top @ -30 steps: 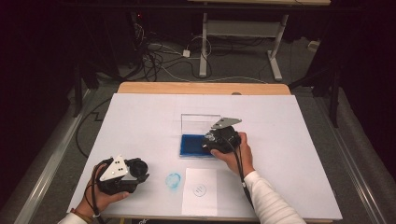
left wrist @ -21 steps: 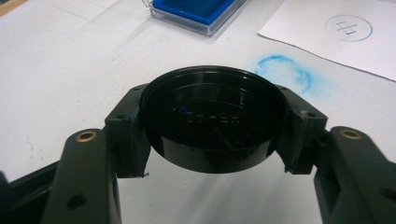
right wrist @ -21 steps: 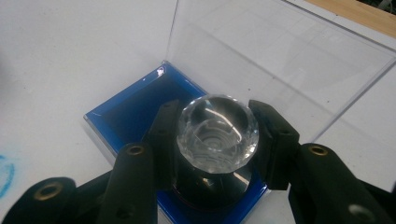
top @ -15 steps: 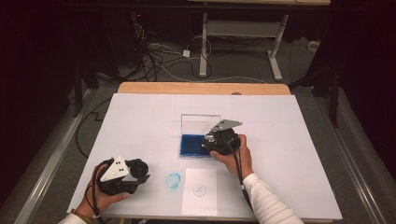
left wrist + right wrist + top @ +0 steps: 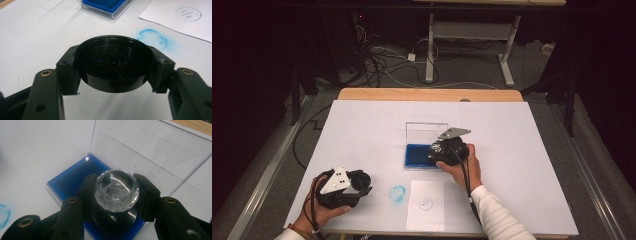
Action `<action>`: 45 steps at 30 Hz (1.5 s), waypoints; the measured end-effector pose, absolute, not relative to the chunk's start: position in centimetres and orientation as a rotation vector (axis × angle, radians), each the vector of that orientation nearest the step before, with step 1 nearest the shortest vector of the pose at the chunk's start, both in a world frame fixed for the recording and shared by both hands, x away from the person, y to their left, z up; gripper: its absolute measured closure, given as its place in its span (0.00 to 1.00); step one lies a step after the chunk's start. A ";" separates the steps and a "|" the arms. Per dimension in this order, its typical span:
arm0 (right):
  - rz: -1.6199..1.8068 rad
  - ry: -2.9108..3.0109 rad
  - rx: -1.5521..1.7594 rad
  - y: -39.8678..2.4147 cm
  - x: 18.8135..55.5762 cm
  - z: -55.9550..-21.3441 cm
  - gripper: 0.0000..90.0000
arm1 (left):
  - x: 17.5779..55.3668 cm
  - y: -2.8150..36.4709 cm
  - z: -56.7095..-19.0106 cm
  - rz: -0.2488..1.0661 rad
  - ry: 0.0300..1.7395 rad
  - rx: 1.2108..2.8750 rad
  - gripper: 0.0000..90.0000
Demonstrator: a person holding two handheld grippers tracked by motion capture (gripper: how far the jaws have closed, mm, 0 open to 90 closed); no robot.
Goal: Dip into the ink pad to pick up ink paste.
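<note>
At the near left of the white table (image 5: 362, 125), the left gripper (image 5: 343, 187) rests in the person's left hand, its jaws closed on a shallow round black cap (image 5: 113, 63), whose open side faces the camera in the left gripper view. Just to the right of it a smudged blue ring (image 5: 397, 193) marks the table, and beside that lies a white sheet of paper (image 5: 426, 205) bearing a small circular stamp print (image 5: 425, 203). Farther back, near the table's middle, sits a blue ink pad (image 5: 416, 155) with its clear lid (image 5: 426, 133) standing upright behind it. The right gripper (image 5: 447, 150) hangs over the pad, its jaws clamped on a stamp with a faceted clear knob (image 5: 116, 190), whose dark base is down on the blue pad.
</note>
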State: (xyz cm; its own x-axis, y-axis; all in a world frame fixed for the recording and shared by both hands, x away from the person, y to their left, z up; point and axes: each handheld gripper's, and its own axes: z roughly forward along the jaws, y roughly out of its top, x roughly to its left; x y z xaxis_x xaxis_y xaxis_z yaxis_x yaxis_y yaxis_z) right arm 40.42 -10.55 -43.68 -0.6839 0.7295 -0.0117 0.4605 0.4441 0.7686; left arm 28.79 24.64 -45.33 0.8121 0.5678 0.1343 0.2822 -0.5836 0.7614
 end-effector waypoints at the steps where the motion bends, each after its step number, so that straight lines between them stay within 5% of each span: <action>1: 1.096 2.361 1.006 -10.6 40.4 -43.7 0.64 | 28.8 24.6 -45.3 0.473 0.621 2.214 0.40; 45: 1.128 2.404 0.865 -6.1 40.8 -38.6 0.64 | 28.8 25.2 -44.9 0.485 0.631 2.193 0.40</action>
